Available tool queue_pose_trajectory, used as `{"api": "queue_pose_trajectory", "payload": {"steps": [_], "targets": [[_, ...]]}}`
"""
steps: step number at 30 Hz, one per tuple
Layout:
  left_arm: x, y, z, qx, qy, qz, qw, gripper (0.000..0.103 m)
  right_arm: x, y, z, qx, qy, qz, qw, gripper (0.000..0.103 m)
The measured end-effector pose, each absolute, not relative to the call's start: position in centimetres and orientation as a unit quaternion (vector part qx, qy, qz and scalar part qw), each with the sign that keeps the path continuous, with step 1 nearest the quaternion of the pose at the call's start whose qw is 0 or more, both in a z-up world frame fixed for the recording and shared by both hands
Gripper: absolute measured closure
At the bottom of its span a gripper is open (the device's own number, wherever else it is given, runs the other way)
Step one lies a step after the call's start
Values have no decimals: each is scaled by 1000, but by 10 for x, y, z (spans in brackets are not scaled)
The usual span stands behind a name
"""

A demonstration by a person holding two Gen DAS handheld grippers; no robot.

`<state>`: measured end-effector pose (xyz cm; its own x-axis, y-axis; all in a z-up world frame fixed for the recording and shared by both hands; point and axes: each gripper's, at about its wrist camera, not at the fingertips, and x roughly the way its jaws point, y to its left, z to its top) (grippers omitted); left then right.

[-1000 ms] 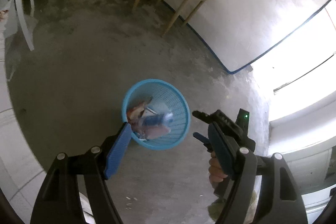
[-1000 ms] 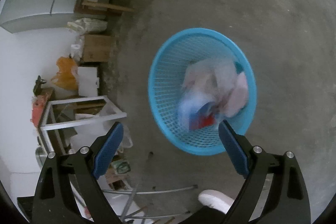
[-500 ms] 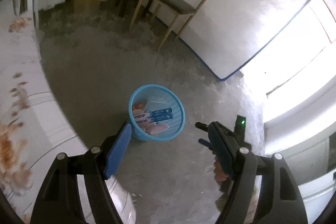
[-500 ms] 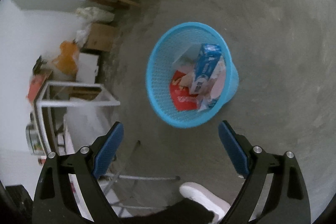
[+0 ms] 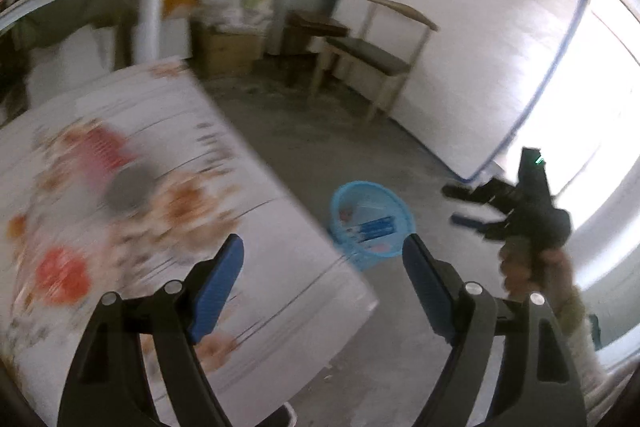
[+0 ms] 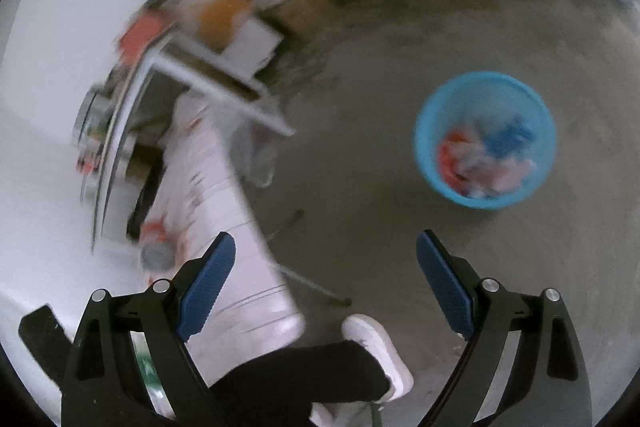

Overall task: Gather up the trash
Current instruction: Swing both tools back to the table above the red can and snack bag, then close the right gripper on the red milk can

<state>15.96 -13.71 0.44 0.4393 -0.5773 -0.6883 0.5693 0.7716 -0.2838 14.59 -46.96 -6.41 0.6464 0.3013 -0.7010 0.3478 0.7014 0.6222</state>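
Observation:
A blue mesh basket [image 5: 335, 205] stands on the concrete floor beside the table corner, with a blue-and-white package [image 5: 376, 229] and other wrappers in it. My left gripper [image 5: 324, 259] hangs over the table edge; its jaws are opening and nothing is between them. My right gripper [image 5: 452, 205], held in a hand, hovers right of the basket. In the right wrist view the right gripper [image 6: 326, 255] stands open and empty, high above the floor, with the basket [image 6: 421, 143] and its trash [image 6: 492, 159] far ahead to the right. Both views are blurred.
A table with a floral cloth [image 5: 248, 239] fills the left; blurred red and grey things [image 5: 128, 187] lie on it. A wooden chair [image 5: 372, 59], a cardboard box [image 5: 228, 47] and a white shelf [image 5: 148, 7] line the back. A person's leg and white shoe [image 6: 376, 343] stand below.
Both grippers have risen and pulled back from the basket, which now looks smaller and farther off. The left view has swung onto the table top. The right view has rolled; the basket has shifted right.

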Motion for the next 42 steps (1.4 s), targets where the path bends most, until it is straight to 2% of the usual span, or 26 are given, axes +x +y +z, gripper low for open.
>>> {"api": "queue_pose_trajectory", "payload": {"steps": [6,13,16,19,24,29,40,42], "targets": [[145,-41,-14,-62,399,-258,877,24,185,-364,-26,291,433,81,849,16],[154,42,-51,-183,420,-188,869,24,218,-252,-21,225,434,161,857,34],[167,59,-65,-226,432,-174,856,32,232,-208,-29,198,450,187,850,48],[182,74,-78,-273,442,-166,838,42,245,-172,-33,165,455,209,850,56],[202,83,-90,-321,450,-156,819,57,270,-133,-51,122,478,216,843,77],[211,83,-92,-345,446,-153,811,64,281,-112,-73,104,506,224,827,90],[224,73,-90,-342,442,-143,817,65,286,-112,-86,135,527,243,804,94],[225,70,-91,-325,450,-123,823,87,284,-115,-84,138,530,241,801,94]]}}
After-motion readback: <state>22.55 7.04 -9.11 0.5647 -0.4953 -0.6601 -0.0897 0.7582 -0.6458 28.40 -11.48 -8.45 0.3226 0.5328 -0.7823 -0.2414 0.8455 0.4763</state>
